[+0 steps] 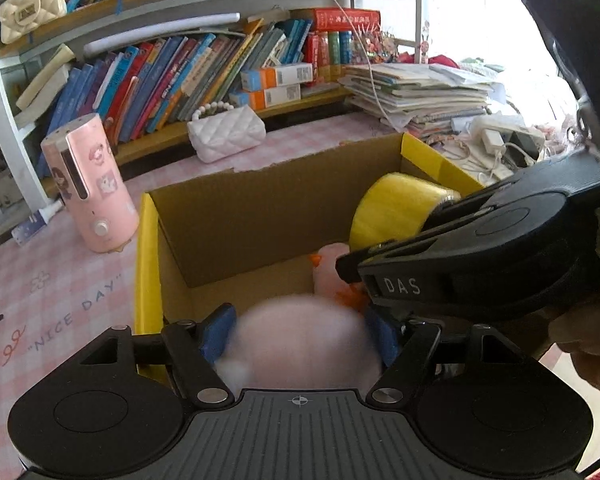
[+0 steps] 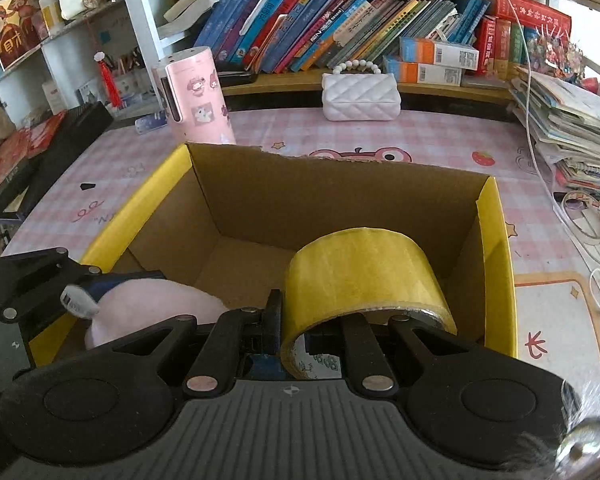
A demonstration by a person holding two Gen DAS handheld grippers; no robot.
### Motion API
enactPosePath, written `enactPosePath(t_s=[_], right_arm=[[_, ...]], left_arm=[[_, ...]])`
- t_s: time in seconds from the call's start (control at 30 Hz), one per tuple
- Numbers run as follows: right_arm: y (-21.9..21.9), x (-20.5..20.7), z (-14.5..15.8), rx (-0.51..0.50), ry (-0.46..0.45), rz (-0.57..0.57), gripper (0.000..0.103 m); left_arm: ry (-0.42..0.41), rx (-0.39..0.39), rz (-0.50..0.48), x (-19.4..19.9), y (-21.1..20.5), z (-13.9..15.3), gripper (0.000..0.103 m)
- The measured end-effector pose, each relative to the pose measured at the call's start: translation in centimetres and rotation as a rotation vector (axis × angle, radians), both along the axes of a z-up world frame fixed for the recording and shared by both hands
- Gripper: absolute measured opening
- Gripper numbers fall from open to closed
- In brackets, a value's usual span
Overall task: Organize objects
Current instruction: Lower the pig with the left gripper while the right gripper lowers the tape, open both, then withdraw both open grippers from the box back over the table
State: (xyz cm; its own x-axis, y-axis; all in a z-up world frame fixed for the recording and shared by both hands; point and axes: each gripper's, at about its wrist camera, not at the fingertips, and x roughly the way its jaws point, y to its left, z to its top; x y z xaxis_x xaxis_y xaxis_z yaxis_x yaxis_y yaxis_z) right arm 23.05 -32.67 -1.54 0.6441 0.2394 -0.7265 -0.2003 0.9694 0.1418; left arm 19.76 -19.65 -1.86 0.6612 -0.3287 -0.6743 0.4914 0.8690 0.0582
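An open cardboard box (image 1: 228, 216) with yellow outer sides stands on the pink checked table; it also shows in the right wrist view (image 2: 340, 204). My left gripper (image 1: 300, 340) is shut on a pink plush duck (image 1: 300, 344) and holds it over the box's near left part; the plush shows in the right wrist view (image 2: 152, 300). My right gripper (image 2: 312, 320) is shut on the wall of a yellow tape roll (image 2: 360, 276), held over the box's right part; the roll shows in the left wrist view (image 1: 392, 212).
A pink cylinder appliance (image 1: 88, 184) stands left of the box, a white quilted purse (image 1: 226, 136) behind it. Bookshelves (image 1: 180, 72) line the back. Stacked papers (image 1: 420, 92) and cables (image 1: 500, 148) lie at the right. A black case (image 2: 60, 140) sits at the table's left edge.
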Motion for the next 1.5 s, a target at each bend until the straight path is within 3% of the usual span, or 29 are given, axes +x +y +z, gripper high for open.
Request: enactPosePath(t_s=[0.17,0.27,0.53,0.87,1.1,1.23,1.5], right_arm=[[-0.7,-0.2,0.0,0.018,0.012,-0.033,0.022],[-1.1,-0.7,0.5,0.028,-0.007,-0.047,0.037],[-1.7,-2.5,1.8,0.033,-0.044,-0.064,0.057],[-0.9,-6.5,3.8,0.026,-0.129,-0.115,0.067],[1.2,-10.6,4.8,-0.002,-0.188,-0.207,0.076],[3.1,-13.1,4.9,-0.038,-0.213,-0.237,0.083],[6.8,-18.4,4.0,-0.081,-0.227,-0.326,0.095]], left_arm=[[-0.065,-0.008,-0.007,-1.0,0.0,1.0,0.087],[-0.107,-0.014,0.001,-2.0,0.2,1.7,0.090],[-0.132,-0.066,0.044,-4.5,1.8,3.3,0.092],[-0.153,-0.138,0.151,-7.9,5.7,4.9,0.095],[-0.135,-0.220,0.325,-9.8,10.1,5.4,0.099],[-0.132,-0.200,0.385,-11.5,12.0,5.0,0.100],[-0.134,-0.142,0.400,-15.6,14.3,4.0,0.101]])
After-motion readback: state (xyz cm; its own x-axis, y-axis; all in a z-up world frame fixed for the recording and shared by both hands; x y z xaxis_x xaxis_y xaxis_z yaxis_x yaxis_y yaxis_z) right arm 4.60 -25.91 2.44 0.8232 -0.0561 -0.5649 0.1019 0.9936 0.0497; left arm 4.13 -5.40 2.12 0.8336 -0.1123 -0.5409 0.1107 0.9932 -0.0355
